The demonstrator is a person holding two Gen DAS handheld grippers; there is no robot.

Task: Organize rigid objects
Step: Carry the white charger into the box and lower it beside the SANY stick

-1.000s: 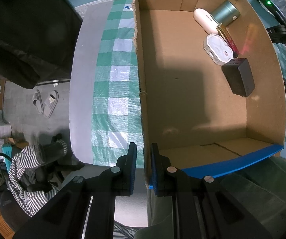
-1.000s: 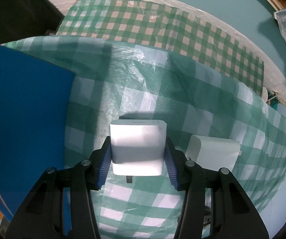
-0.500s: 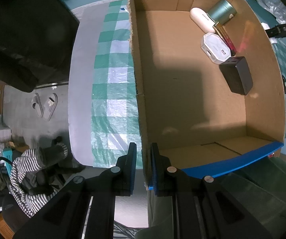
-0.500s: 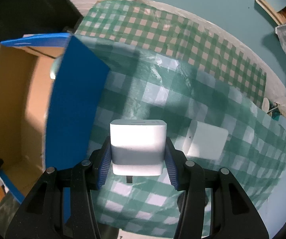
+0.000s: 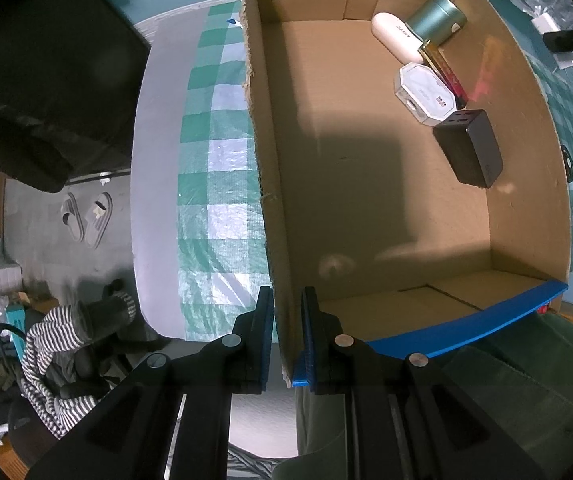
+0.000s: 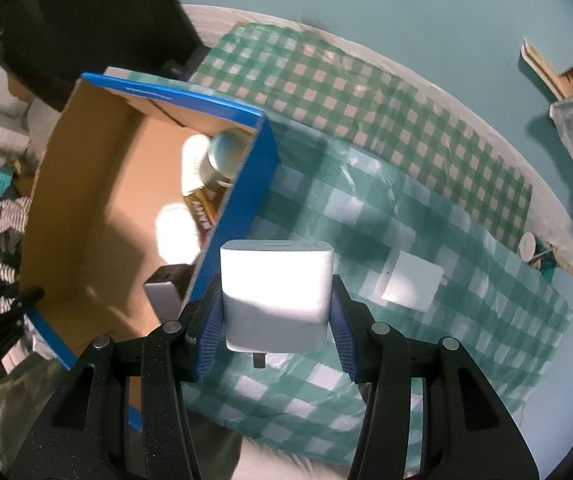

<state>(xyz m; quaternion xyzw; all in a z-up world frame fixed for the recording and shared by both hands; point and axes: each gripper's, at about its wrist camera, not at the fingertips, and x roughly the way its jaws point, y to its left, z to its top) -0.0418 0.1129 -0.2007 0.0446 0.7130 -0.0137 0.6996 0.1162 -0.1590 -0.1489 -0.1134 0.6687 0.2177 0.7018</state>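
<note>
The left gripper points straight down with its jaws pinched tight on the near left wall of the cardboard box, one blue pad outside the wall and the other inside it, at the corner where the torn brown wall meets the blue-edged near rim. Ahead of its fingers the box floor lies mostly bare; far ahead and to the right, along the far right wall, sit a white oval case, a green metal cylinder, a narrow gold and red stick, a white octagonal box and a black charger block, packed close together in a row. Left of the fingers the green checked cloth covers the table, and beyond its edge a pair of slippers lies on the floor. The right gripper also points down, its jaws partly spread and clamped on a white charger block, the blue pads pressing its two sides, a small prong showing at its lower edge. The block hangs clear of the checked cloth, just right of the box's blue outer wall, with the box's open inside off to the left of the fingers. To the right of the fingers, apart from them, a second white adapter lies flat on the cloth.
</note>
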